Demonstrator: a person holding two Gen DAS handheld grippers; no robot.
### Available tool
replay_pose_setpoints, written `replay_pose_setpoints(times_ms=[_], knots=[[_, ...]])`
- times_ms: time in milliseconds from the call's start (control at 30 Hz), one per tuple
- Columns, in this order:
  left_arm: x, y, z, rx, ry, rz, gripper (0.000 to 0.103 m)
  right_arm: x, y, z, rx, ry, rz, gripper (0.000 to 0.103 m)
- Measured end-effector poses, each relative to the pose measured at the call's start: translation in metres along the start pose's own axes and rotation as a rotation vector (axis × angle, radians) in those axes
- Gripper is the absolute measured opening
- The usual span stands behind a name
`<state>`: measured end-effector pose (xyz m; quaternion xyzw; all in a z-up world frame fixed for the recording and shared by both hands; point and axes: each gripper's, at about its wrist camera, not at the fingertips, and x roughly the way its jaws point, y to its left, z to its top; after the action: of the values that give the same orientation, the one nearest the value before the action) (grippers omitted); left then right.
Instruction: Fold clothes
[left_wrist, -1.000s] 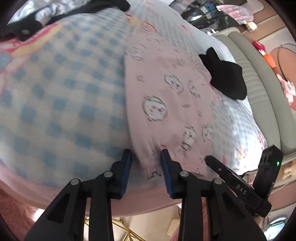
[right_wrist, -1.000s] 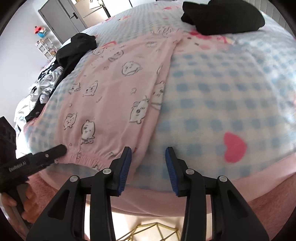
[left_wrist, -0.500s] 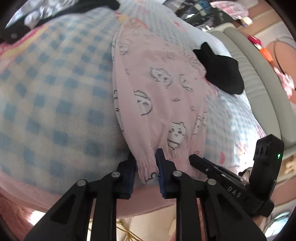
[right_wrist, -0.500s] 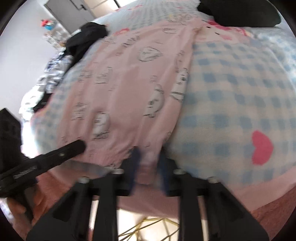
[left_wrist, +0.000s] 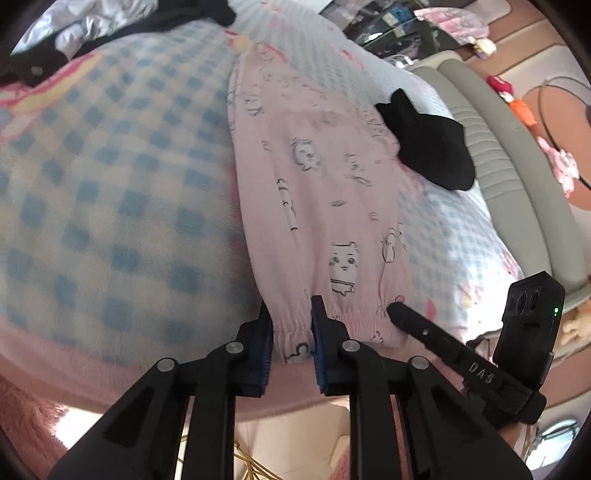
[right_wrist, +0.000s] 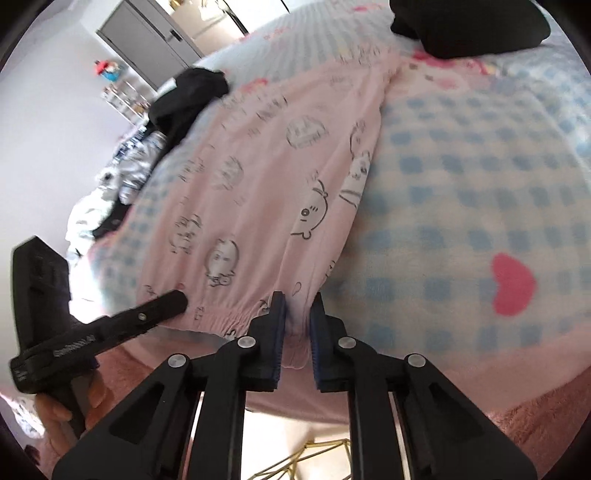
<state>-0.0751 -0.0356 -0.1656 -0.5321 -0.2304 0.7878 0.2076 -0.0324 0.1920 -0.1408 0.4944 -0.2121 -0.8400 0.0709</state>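
Pink pyjama trousers (left_wrist: 317, 192) lie flat on the bed's blue checked blanket (left_wrist: 110, 177), elastic hem at the near edge. Left tongs (left_wrist: 291, 328) pinch the hem's left corner; right tongs (right_wrist: 297, 325) pinch the right corner, cloth bunched between the pads. Black garment (left_wrist: 428, 144) sits on the trousers' far right part, touching. Another black garment (right_wrist: 188, 99) and a pile of clothes (right_wrist: 122, 177) lie off to the left, apart from the trousers.
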Motion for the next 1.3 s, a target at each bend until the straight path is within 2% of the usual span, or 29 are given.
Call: replay_pose_setpoints(times_ms=[100,300,400,433,533,600,633,767,833,867,967,1000,1100,1200,1300], knots=[[-0.002,-0.002,-0.006,0.001,0.018,-0.017,0.019,-0.015,-0.001,-0.006,0.008,-0.018,0.008,0.011],[0.005,0.007,-0.017,0.014,0.076,0.001,0.022,-0.007,-0.004,-0.022,0.012,0.028,-0.016,0.011],[0.003,0.014,-0.017,0.000,0.088,0.026,0.037,-0.006,-0.013,-0.024,0.006,0.044,-0.026,0.011],[0.000,0.017,-0.016,-0.009,0.078,0.033,0.037,-0.006,-0.015,-0.023,0.003,0.052,-0.047,0.013],[-0.022,0.027,-0.008,-0.044,-0.007,0.055,0.037,-0.030,-0.027,-0.020,0.079,-0.065,-0.097,0.013],[-0.035,0.028,0.001,-0.031,-0.066,0.078,0.037,-0.047,-0.028,-0.015,0.079,-0.150,-0.098,0.023],[-0.038,0.026,0.006,-0.015,-0.083,0.086,0.037,-0.045,-0.028,-0.010,0.053,-0.145,-0.120,0.027],[-0.026,-0.004,0.022,0.122,-0.086,0.064,0.035,-0.026,-0.026,0.008,-0.034,-0.102,-0.150,0.027],[-0.009,-0.020,0.025,0.161,-0.074,0.027,0.035,-0.008,-0.027,0.016,-0.063,-0.075,-0.167,0.026],[0.003,-0.027,0.025,0.183,-0.057,0.032,0.035,0.001,-0.027,0.017,-0.070,-0.062,-0.187,0.025],[0.039,-0.033,0.021,0.236,0.004,0.176,0.035,0.018,-0.033,0.018,-0.065,-0.041,-0.228,0.020],[0.042,-0.030,0.019,0.238,0.008,0.209,0.032,0.017,-0.037,0.017,-0.049,-0.046,-0.226,0.019],[0.030,-0.019,0.014,0.201,-0.025,0.218,0.027,0.008,-0.050,0.009,-0.020,-0.065,-0.242,0.017],[0.016,-0.014,0.012,0.172,-0.053,0.225,0.027,0.000,-0.055,0.003,-0.023,-0.071,-0.287,0.017],[0.006,-0.021,0.015,0.202,-0.078,0.190,0.027,-0.014,-0.054,0.010,0.006,-0.103,-0.256,0.018]])
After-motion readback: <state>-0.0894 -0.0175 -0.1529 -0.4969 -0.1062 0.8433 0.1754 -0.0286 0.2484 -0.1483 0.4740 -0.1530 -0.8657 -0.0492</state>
